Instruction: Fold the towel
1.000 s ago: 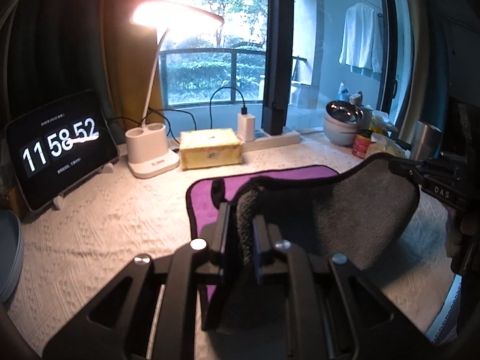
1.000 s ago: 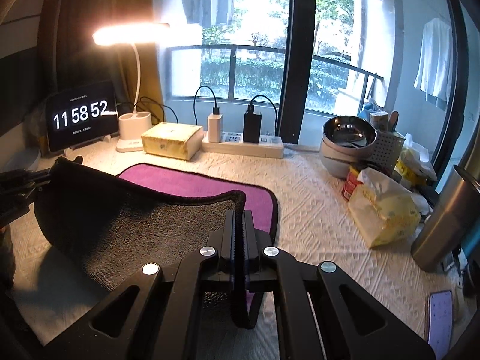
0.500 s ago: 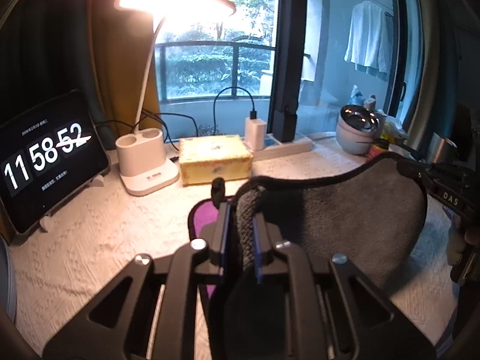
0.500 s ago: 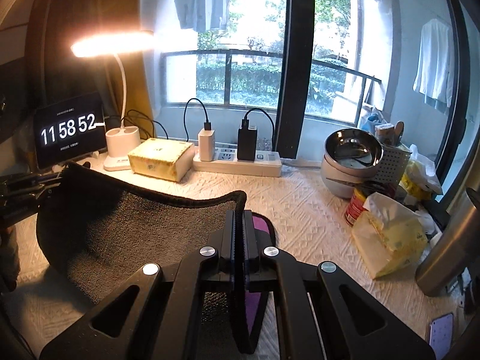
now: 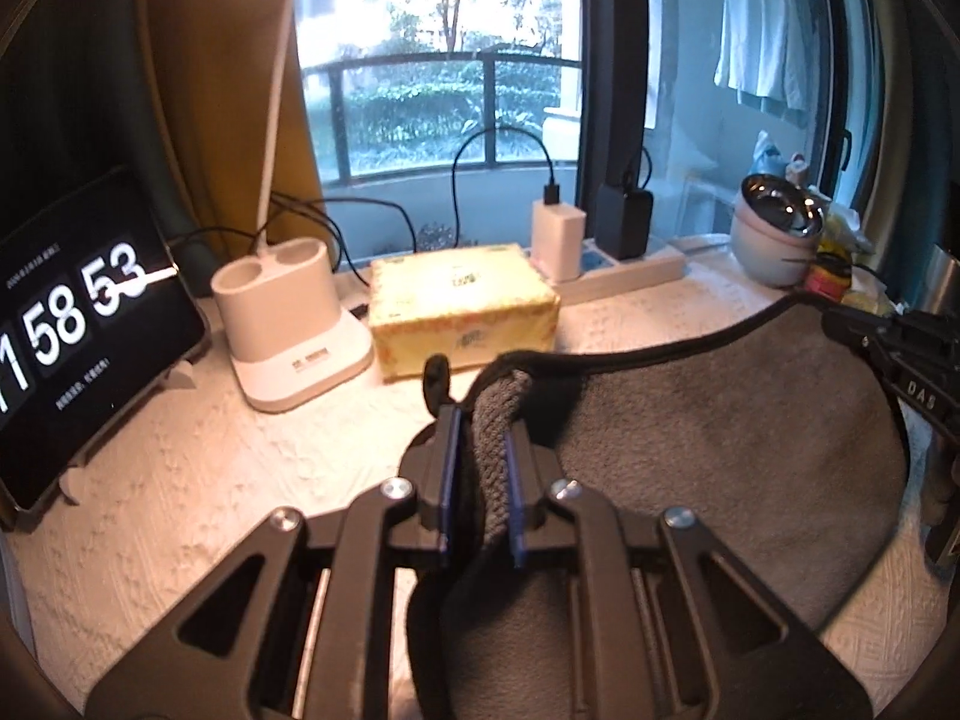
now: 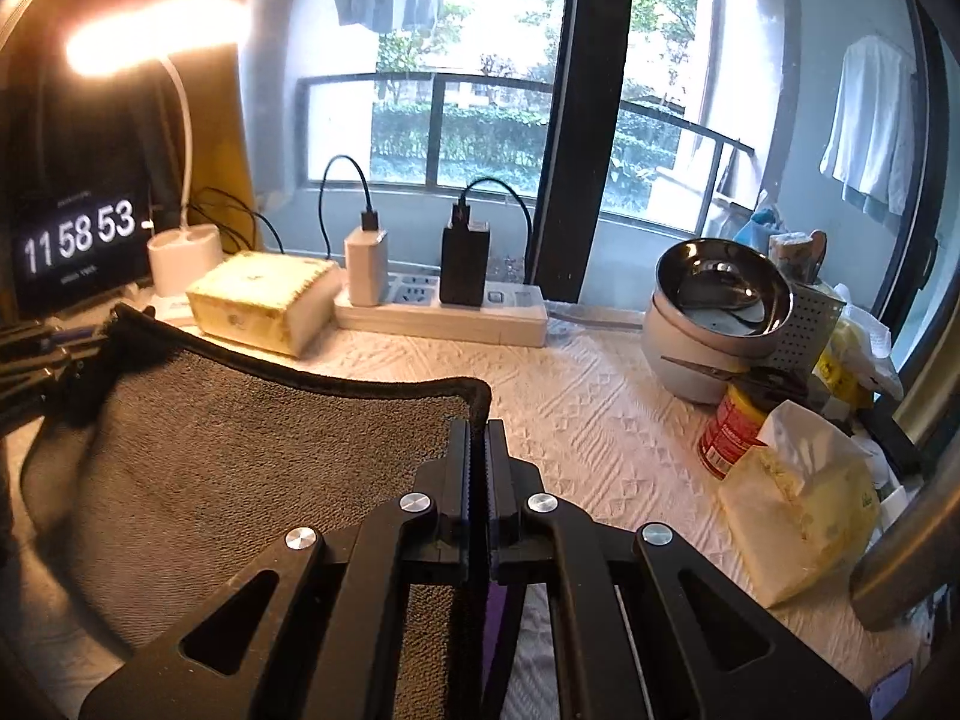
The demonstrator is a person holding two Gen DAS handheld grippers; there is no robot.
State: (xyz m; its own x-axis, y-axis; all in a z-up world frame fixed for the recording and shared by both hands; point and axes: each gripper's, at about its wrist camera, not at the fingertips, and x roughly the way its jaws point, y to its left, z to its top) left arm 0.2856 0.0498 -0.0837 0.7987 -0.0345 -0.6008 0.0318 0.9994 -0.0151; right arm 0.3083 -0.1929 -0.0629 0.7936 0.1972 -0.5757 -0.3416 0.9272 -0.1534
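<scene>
The towel (image 5: 720, 450) is grey on the side facing me, with a black hem and a purple other side. It hangs stretched between both grippers above the table. My left gripper (image 5: 483, 420) is shut on one bunched corner. My right gripper (image 6: 477, 426) is shut on the other corner; the towel (image 6: 240, 456) spreads to its left, and a sliver of purple shows under the jaws. Each gripper shows at the far edge of the other's view, the right gripper (image 5: 852, 324) and the left gripper (image 6: 90, 339).
At the back stand a tablet clock (image 5: 78, 324), a white lamp base (image 5: 288, 324), a yellow tissue box (image 5: 462, 306) and a power strip with chargers (image 6: 444, 312). Right: stacked steel bowls (image 6: 720, 306), a red can (image 6: 729, 426), a tissue pack (image 6: 804, 510), a steel cup (image 6: 918, 540).
Both grippers have lifted the towel's near edge and carried it toward the window. The purple half on the table is now covered from view. The clock went from 52 to 53.
</scene>
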